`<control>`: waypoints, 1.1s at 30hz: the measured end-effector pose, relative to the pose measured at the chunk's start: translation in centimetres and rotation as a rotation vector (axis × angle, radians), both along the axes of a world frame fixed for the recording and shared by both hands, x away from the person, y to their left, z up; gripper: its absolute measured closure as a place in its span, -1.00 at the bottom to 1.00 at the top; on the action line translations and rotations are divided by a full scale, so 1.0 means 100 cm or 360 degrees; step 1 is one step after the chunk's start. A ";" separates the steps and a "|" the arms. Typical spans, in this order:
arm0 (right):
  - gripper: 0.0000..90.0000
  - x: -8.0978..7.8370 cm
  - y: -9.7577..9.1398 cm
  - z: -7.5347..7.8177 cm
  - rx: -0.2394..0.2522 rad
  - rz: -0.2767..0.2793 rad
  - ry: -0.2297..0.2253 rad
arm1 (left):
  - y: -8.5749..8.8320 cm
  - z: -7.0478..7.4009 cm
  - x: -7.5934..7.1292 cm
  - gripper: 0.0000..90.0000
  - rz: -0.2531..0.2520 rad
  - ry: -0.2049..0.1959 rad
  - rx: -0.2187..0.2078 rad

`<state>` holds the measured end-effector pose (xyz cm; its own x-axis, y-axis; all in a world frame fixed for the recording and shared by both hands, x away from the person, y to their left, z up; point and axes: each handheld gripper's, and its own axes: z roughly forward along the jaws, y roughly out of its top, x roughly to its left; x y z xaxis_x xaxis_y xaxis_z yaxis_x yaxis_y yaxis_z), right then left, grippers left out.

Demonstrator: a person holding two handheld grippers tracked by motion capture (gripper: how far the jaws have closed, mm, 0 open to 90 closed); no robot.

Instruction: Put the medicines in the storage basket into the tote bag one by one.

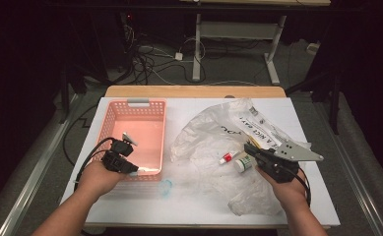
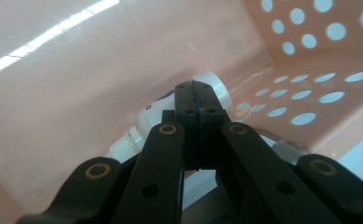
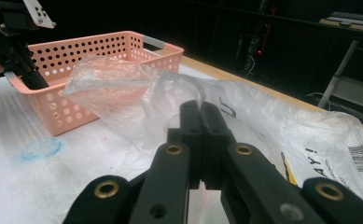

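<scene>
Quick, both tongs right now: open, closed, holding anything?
Left tongs: closed and empty, inside the pink basket, a small white bottle lying just behind them.
Right tongs: closed and empty, over the plastic bag.

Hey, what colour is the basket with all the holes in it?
The basket is salmon pink, with round holes through its walls. The right gripper view shows it best.

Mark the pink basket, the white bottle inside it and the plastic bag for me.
Basket [image 1: 111,114]: high view, left wall.
Bottle [image 2: 212,84]: left gripper view, its wide white end, beyond the shut jaws.
Bag [image 1: 205,129]: high view, crumpled clear part at its middle.
</scene>
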<state>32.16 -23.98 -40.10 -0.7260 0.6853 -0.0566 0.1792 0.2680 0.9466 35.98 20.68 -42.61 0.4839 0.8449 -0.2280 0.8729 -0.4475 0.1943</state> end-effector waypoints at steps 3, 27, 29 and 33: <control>1.00 0.000 0.001 0.000 0.0003 -0.0005 0.0004 | -0.002 0.000 0.004 0.95 -0.0020 0.0055 0.0015; 1.00 0.000 0.003 -0.002 0.0003 -0.0005 0.0015 | 0.001 -0.003 0.020 0.95 0.0037 -0.0061 0.0008; 1.00 0.001 0.002 -0.003 0.0000 -0.0004 0.0020 | 0.002 -0.004 0.027 0.95 0.0065 -0.0088 0.0006; 1.00 0.002 0.001 -0.004 0.0000 -0.0007 0.0024 | 0.008 -0.005 0.039 0.94 0.0141 -0.0169 0.0001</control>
<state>32.34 -23.85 -40.48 -0.7237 0.6887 -0.0456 0.1947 0.2671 0.9438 39.90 21.47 -43.15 0.4286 0.8856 -0.1791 0.8836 -0.3695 0.2876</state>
